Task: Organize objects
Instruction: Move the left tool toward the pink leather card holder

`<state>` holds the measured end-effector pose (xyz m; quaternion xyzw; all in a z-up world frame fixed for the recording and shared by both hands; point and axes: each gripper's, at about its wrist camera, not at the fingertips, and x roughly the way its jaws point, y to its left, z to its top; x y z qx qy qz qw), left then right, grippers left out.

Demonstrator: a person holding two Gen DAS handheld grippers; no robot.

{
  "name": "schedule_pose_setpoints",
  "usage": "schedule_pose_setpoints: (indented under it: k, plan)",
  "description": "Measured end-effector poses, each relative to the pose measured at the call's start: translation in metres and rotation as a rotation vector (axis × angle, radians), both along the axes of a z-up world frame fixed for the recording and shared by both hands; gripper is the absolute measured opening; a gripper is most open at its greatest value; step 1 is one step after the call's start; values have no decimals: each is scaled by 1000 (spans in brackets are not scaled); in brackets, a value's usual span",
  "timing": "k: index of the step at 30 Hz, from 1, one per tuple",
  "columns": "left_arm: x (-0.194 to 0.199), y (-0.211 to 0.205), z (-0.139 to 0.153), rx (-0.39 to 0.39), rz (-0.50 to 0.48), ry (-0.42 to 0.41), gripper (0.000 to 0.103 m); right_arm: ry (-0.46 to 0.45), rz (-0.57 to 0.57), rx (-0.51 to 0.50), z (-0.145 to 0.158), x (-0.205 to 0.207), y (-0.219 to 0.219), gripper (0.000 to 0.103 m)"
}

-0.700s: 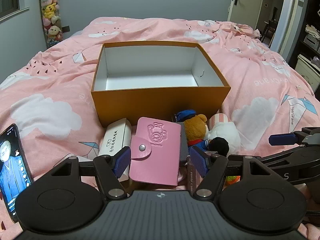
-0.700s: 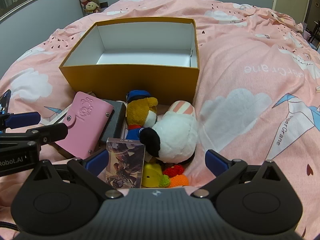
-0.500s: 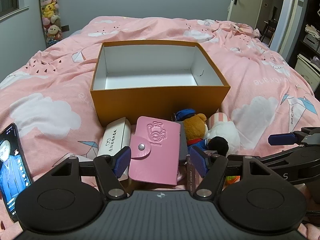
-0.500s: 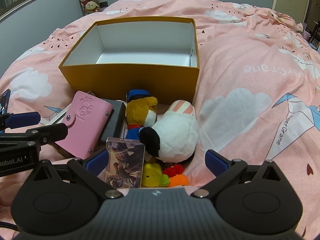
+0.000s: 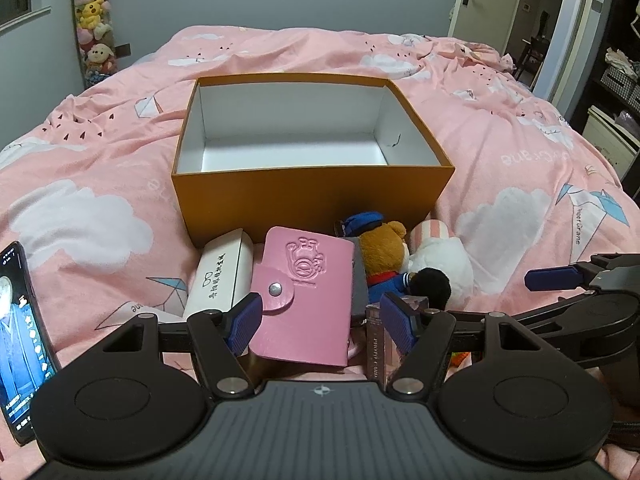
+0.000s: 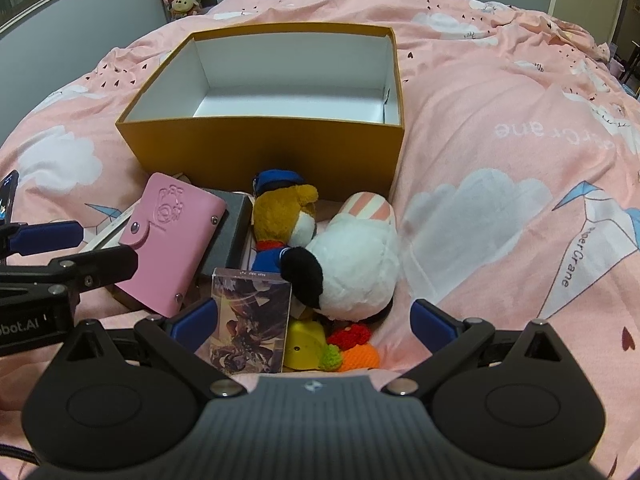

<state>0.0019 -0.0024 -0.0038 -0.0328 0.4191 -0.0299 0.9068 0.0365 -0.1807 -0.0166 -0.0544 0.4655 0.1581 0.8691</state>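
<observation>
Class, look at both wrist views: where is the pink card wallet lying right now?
The pink card wallet lies on the bed in front of the orange box, between the white case and the bear plush; in the right view it is at left.

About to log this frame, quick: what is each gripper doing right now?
Left gripper: open, holding nothing; its jaws straddle the pink card wallet without pressing it.
Right gripper: wide open, empty, above the card box and plush toys.

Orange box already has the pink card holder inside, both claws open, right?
Not quite. The orange box is empty; the pink card holder lies on the bedspread in front of it, between the left claw's fingers. Both claws are open. The left wrist view shows it.
</observation>
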Motion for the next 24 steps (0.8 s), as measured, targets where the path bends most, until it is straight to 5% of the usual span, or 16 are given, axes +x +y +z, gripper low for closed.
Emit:
schedule_pose_setpoints:
  k: [6, 17, 20, 24]
  plan:
    - [4, 10, -2, -69, -13, 14, 76, 31, 29, 33, 0, 11, 1, 102]
    - [26, 52, 6, -74, 12, 58, 70, 77, 115, 187, 9, 55, 22, 101]
    - [34, 62, -1, -69, 26, 105, 61, 116, 146, 216, 6, 66, 35, 85]
    - [42, 67, -8, -127, -4, 128, 59, 161, 163, 216, -3, 78, 49, 80]
